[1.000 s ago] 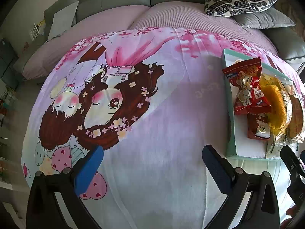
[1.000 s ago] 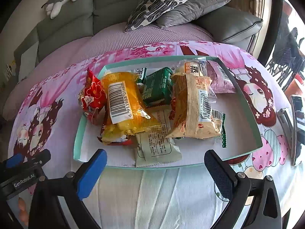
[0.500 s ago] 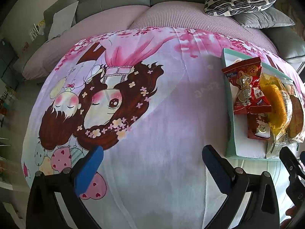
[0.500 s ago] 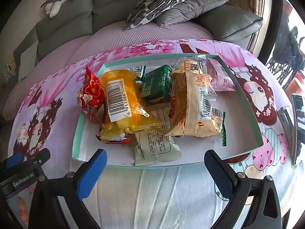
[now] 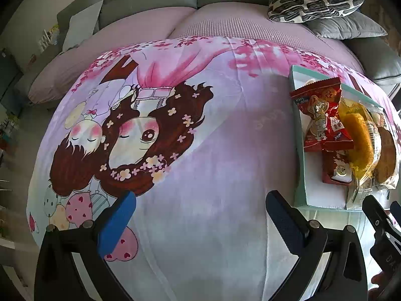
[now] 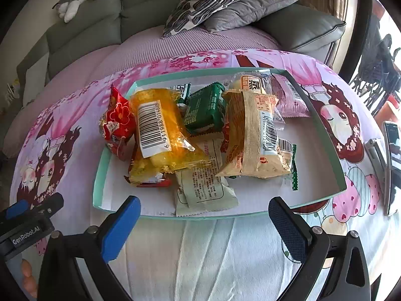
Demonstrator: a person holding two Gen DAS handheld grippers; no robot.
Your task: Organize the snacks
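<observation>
Grey sofa at back w/ patterned cushion on top of grey cushion. Cartoon-print pink cloth spread over desk in front. Shallow teal-rimmed tray on cloth, to right in left wrist view, centre in right wrist view. Snacks piled inside tray: yellow cake pack w/ barcode leaning over red packet at left rim, tan bread pack mid-right, dark green pack behind, pale green sachet near front edge. Left tool wide open, holding nothing, above bare cloth beside tray. Right tool wide open, empty, just in front of tray's near rim.
</observation>
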